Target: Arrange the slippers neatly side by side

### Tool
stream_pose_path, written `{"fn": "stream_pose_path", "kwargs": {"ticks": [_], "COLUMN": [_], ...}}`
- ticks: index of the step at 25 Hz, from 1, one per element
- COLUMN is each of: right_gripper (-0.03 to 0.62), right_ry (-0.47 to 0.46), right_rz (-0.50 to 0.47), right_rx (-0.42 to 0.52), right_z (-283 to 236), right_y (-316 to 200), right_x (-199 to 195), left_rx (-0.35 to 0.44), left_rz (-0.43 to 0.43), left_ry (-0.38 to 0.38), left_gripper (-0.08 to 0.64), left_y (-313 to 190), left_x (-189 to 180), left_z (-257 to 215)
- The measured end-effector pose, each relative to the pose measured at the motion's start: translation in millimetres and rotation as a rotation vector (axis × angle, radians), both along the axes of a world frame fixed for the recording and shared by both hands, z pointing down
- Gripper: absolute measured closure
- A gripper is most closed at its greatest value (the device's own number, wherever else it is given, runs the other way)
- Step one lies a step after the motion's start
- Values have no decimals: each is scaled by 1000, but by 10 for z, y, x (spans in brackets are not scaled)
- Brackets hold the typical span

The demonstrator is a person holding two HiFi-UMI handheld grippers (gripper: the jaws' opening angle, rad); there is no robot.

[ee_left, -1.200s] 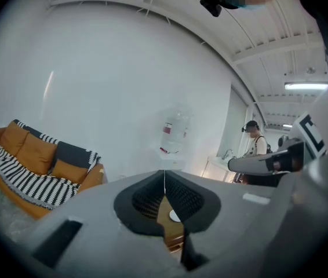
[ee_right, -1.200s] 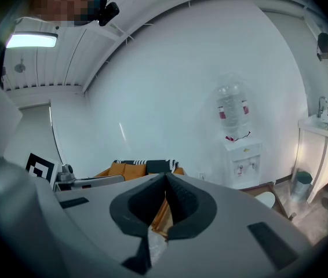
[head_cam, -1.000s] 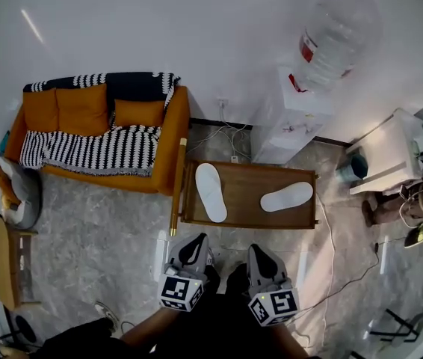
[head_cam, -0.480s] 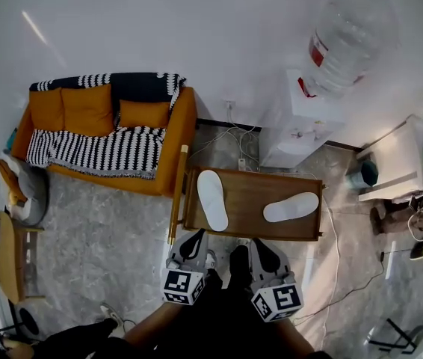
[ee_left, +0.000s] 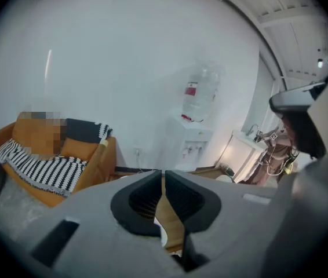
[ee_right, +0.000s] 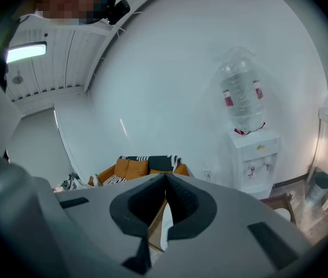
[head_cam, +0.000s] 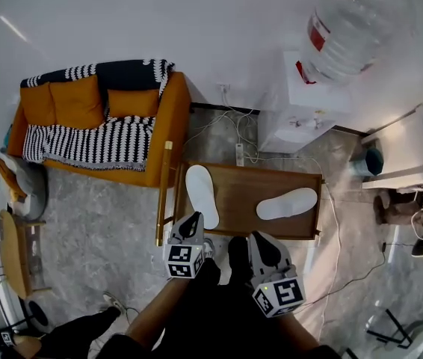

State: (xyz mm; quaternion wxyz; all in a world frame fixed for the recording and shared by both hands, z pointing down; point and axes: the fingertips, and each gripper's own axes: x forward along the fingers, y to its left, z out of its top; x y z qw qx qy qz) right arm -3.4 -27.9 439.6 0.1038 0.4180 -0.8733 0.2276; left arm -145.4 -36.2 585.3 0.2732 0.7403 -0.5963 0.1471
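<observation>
Both grippers have come forward to the near edge of the surface (head_cam: 249, 174). The left hand-held gripper (head_cam: 194, 218) and the right hand-held gripper (head_cam: 260, 239) are closed and empty. Two white slippers lie well apart on the surface: the left slipper (head_cam: 202, 195) lengthwise, the right slipper (head_cam: 287, 203) crosswise. One sofa (head_cam: 99, 122) and one water dispenser (head_cam: 301, 103) stand behind.

Bright, even indoor light with soft shadows. A glare streak crosses the white wall (head_cam: 159, 21) above the orange fabric sofa (head_cam: 77, 103). Fisheye bending throughout; both gripper views blacken at their corners.
</observation>
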Motion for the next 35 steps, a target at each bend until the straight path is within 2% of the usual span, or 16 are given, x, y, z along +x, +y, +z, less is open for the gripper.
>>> {"fn": "stream_pose_path", "kwargs": {"ticks": [6, 10, 17, 24, 29, 31, 35], "right_gripper": [580, 580, 580, 580, 580, 580, 580], "right_ry": [-6, -14, -7, 4, 3, 4, 2], "right_rz": [-11, -14, -4, 16, 37, 43, 51], "right_rx": [-38, -59, -93, -121, -130, -136, -137], "right_z": [164, 239, 413, 542, 576, 590, 601], "right_y": [-204, -280, -427, -506, -549, -543, -568], "right_x": [77, 85, 189, 270, 323, 347, 380], "left_rx": [-127, -238, -357, -437, -454, -455, -453], "left_rz": [-12, -23, -48, -48, -43, -51, -41], "left_ry": [-26, -9, -58, -108, -152, -171, -193], "left_gripper": [537, 446, 426, 425, 426, 471, 506], "left_y": [-235, -255, -325, -341, -390, -403, -440], "left_x": [-7, -40, -141, -215, -290, -319, -312], "left_z": [630, 1097, 1715, 2114, 2234, 2243, 2243]}}
